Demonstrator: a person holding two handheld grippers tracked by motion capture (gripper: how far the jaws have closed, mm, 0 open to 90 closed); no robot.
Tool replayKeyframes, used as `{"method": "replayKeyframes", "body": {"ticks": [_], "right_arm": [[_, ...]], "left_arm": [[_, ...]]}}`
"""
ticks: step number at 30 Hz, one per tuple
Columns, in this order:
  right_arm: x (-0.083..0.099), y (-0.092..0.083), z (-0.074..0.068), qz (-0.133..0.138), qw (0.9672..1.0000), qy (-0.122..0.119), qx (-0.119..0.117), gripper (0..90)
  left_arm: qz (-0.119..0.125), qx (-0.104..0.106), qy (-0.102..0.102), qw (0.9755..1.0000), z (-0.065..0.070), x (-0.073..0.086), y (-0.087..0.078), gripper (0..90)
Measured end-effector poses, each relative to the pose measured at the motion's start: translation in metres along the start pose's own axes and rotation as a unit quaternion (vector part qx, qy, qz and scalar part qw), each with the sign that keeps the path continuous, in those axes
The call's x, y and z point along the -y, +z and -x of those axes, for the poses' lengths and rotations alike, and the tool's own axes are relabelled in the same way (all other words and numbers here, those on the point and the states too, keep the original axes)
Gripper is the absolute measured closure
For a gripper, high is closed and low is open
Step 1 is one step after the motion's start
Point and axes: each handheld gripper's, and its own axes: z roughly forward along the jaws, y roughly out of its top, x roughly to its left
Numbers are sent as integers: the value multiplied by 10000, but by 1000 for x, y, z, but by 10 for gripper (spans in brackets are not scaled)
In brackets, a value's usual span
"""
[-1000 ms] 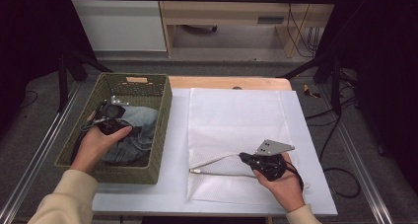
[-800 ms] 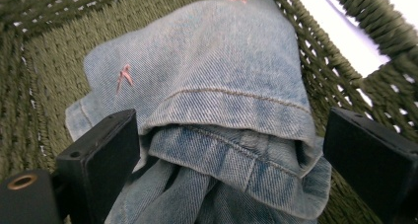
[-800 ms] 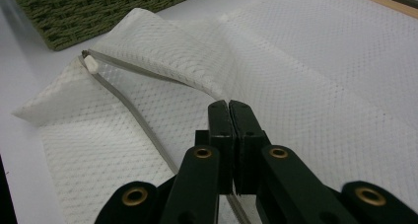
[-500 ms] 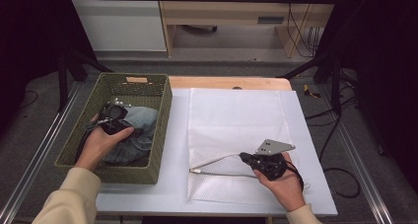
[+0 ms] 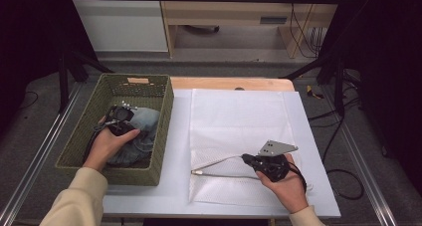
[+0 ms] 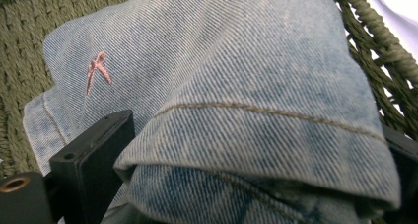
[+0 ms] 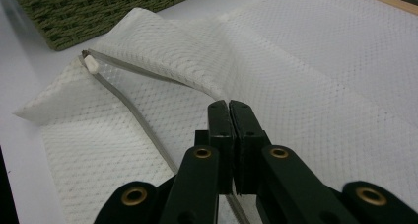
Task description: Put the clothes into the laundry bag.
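A folded blue denim garment (image 5: 148, 125) lies in the green woven basket (image 5: 165, 111). My left gripper (image 5: 133, 123) is down in the basket on it. In the left gripper view a thick fold of denim (image 6: 222, 61) bulges between the left gripper's (image 6: 246, 179) wide-apart jaws, and the gripper is open. A white mesh bag (image 5: 239, 119) lies flat on the table. My right gripper (image 5: 244, 158) is shut on the upper edge of its zipper opening and holds that flap (image 7: 177, 61) slightly raised. The right gripper (image 7: 229, 106) has its jaws pressed together at the mesh fold.
The grey zipper (image 7: 133, 115) curves from a white end stop (image 7: 91, 63) back under the jaws. The basket's corner (image 7: 98, 12) lies just beyond the bag. The white table top (image 5: 318, 186) ends close in front of my hands, and a wooden strip (image 5: 229, 83) runs along the far side.
My left hand has sunk lower into the basket, onto the denim. The right hand and the bag flap have stayed put.
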Motion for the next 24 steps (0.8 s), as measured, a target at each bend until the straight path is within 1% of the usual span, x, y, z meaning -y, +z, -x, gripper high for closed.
{"method": "replayKeyframes", "body": {"ticks": [4, 8, 11, 15, 19, 24], "right_arm": [[0, 1, 0, -4, 10000, -8, -2, 887], [0, 0, 0, 12, 10000, 1, 5, 886], [0, 0, 0, 9, 10000, 31, 5, 887], [0, 0, 0, 7, 10000, 5, -4, 887], [0, 0, 0, 9, 10000, 1, -8, 887], [0, 0, 0, 7, 10000, 9, -11, 887]], "left_arm": [[10, 9, 0, 10000, 0, 1, 2, 43], [75, 41, 51, 10000, -2, 2, 3, 41], [102, 54, 126, 9999, -4, 4, 4, 42], [86, 0, 40, 10000, -3, 5, 2, 43], [80, -17, 26, 10000, -2, 5, 3, 43], [79, 25, 38, 10000, -2, 3, 6, 40]]}}
